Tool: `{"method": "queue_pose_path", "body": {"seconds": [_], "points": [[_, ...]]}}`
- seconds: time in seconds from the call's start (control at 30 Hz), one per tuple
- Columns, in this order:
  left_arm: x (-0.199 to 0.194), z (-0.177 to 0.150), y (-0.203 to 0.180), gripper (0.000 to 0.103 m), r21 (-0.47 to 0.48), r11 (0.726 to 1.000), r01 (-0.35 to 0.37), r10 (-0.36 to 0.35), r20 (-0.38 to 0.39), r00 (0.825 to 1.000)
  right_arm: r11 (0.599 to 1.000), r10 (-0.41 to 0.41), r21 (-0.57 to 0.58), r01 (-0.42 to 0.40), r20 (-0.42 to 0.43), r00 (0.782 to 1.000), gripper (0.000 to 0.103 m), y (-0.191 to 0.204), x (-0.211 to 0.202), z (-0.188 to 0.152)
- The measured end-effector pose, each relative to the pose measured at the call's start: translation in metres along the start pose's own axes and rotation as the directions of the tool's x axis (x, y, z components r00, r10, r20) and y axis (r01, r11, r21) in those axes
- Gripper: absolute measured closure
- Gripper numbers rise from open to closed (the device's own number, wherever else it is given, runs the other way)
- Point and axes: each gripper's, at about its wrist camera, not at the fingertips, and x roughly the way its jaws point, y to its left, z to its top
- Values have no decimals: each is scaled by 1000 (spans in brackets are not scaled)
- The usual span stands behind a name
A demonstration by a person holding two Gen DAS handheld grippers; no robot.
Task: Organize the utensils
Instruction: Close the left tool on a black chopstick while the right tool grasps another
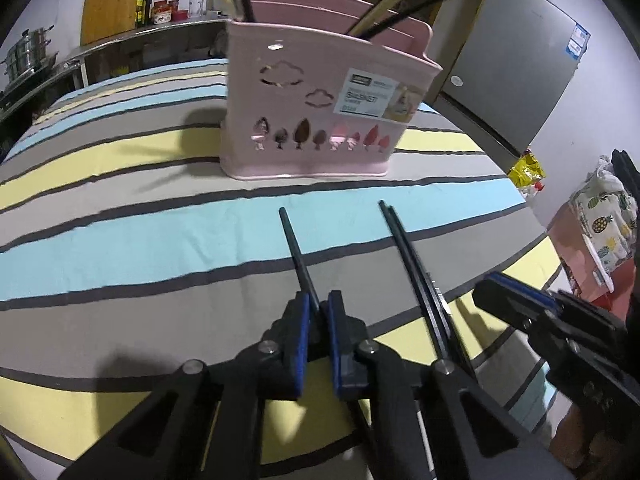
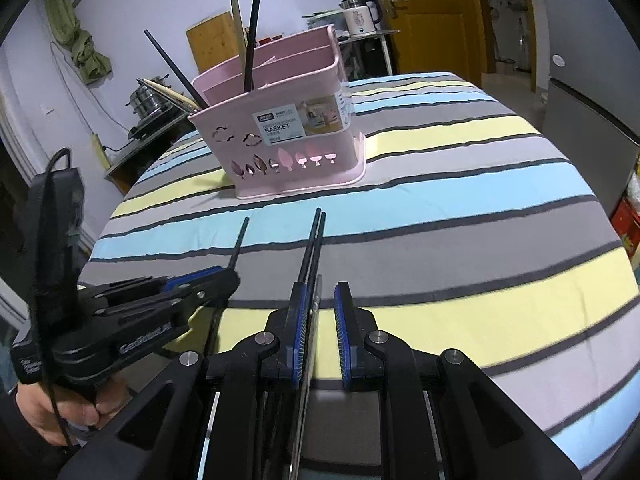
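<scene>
Right wrist view: pink basket [image 2: 288,136] holds upright chopsticks [image 2: 252,32]; left fingers [image 1: 318,312] clamp one black chopstick [image 1: 294,244], right fingers [image 2: 320,300] apart

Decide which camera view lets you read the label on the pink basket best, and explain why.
The right wrist view shows the label best: it faces the camera and the word BASKET is sharp enough to read on the pink basket. In the left wrist view the same label is slanted and blurred, so its print is unreadable.

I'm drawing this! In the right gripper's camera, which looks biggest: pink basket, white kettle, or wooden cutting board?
1. Pink plastic utensil basket, clearly largest.
2. Wooden cutting board.
3. White electric kettle, smallest, though it stands farther away, so true size is unsure.
</scene>
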Motion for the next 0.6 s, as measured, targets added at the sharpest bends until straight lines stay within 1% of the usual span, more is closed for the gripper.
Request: {"method": "queue_pose_path", "body": {"seconds": [0.23, 0.4, 0.6], "points": [[-7, 4, 21, 93, 10, 1000, -26, 26, 0, 1000, 1000, -12, -10, 11, -40, 999, 89, 4, 29, 17], [-8, 3, 31, 93, -5, 1000, -13, 13, -5, 1000, 999, -35, -16, 34, -76, 996, 89, 4, 47, 25], [-6, 4, 32, 93, -1, 1000, -1, 1, -4, 1000, 998, -55, -17, 54, -82, 995, 90, 6, 52, 30]]}}
